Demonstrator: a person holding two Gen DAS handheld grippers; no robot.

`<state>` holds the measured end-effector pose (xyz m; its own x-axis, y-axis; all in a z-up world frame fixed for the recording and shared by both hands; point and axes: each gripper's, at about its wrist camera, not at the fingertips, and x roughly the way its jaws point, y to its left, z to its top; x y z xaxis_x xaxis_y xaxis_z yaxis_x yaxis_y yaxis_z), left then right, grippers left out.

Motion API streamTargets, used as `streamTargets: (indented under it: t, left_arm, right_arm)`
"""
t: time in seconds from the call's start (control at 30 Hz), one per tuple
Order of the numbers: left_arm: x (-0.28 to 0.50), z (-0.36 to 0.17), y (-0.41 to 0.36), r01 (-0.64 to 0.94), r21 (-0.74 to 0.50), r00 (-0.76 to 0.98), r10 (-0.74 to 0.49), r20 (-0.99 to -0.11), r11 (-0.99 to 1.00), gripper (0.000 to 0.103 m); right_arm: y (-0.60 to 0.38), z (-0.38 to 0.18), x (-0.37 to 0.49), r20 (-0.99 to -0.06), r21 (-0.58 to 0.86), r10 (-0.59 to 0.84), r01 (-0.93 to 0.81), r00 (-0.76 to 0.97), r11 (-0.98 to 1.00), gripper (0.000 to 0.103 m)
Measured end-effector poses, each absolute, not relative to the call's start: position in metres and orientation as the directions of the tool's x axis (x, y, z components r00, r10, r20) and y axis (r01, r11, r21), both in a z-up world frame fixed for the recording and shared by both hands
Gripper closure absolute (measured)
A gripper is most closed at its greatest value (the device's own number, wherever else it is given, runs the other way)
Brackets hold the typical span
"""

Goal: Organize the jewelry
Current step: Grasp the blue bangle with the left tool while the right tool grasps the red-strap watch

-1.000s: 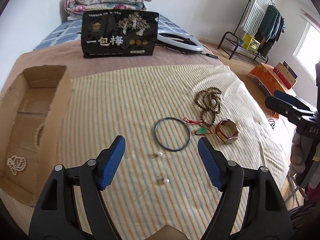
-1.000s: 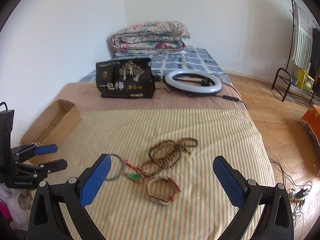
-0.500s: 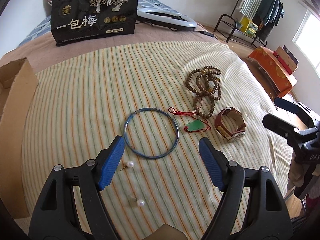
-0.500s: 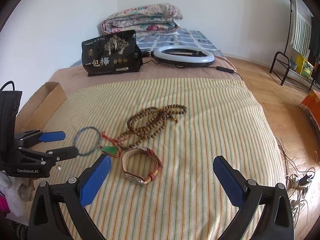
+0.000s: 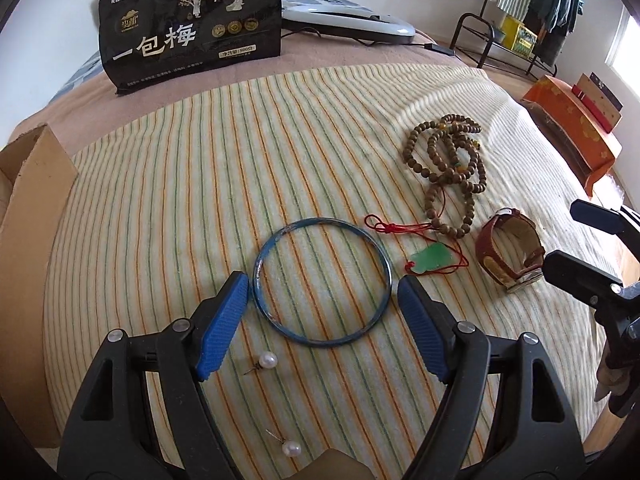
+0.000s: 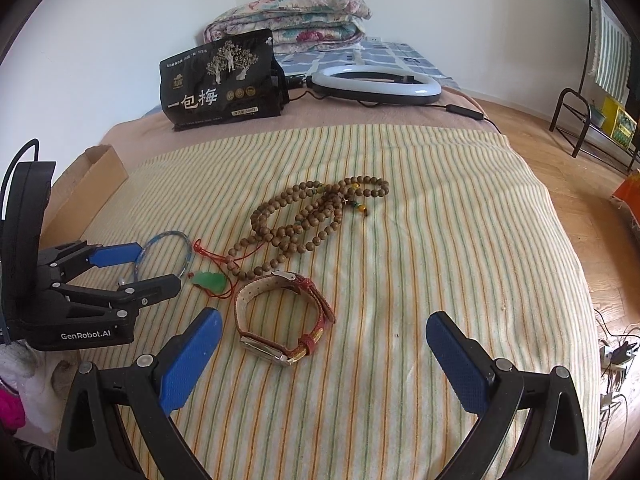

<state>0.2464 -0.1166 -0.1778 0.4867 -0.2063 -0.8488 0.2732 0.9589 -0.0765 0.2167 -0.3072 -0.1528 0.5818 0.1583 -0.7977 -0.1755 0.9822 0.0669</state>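
On the striped blanket lie a blue bangle [image 5: 322,282], two pearl earrings [image 5: 267,360] [image 5: 291,448], a green pendant on red cord [image 5: 434,258], wooden bead strands [image 5: 448,168] and a red-strapped watch [image 5: 508,252]. My left gripper [image 5: 322,292] is open and empty, its fingertips at either side of the bangle, low over it. My right gripper [image 6: 320,340] is open and empty, just short of the watch [image 6: 284,316]. The left gripper also shows in the right wrist view [image 6: 144,268] over the bangle [image 6: 164,254].
A cardboard box [image 5: 28,216] stands at the blanket's left edge. A black snack bag [image 5: 192,28] and a ring light [image 6: 376,84] sit at the back. Folded quilts [image 6: 288,16], a clothes rack [image 5: 532,4] and an orange box [image 5: 576,120] lie beyond.
My left gripper has moved forward from near the box and down until its fingertips flank the bangle. My right gripper has advanced toward the watch. Both stayed open.
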Motion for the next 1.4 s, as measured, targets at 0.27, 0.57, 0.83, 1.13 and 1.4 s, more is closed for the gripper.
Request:
streamTargets:
  t: [0.27,0.57,0.83,1.13,1.4]
  left_arm:
    - [0.246,-0.181,-0.118,0.284,-0.048,0.499,-0.191,-0.845,0.958,0.024]
    - [0.247,-0.180,-0.116,0.279,-0.063,0.501,-0.201,-0.842,0.958,0.028]
    - [0.247,-0.177,-0.112,0.269,-0.093,0.498,-0.221,-0.839,0.959,0.028]
    - [0.242,-0.165,-0.108,0.263,-0.106,0.519,-0.233,-0.822,0.959,0.029]
    - [0.233,-0.147,-0.098,0.251,-0.121,0.547,-0.243,-0.801,0.960,0.029]
  right_arm:
    - [-0.297,-0.163,0.221,-0.811,0.062,0.167,-0.202,0.560,0.978,0.000]
    - [-0.287,-0.178,0.230,-0.839,0.046,0.160,-0.225,0.521,0.973,0.016]
    - [-0.280,-0.178,0.227,-0.841,0.073,0.204,-0.269,0.501,0.960,0.041]
    - [-0.280,-0.169,0.221,-0.829,0.086,0.219,-0.270,0.515,0.959,0.042]
    - [-0.278,-0.151,0.215,-0.813,0.076,0.215,-0.268,0.541,0.961,0.043]
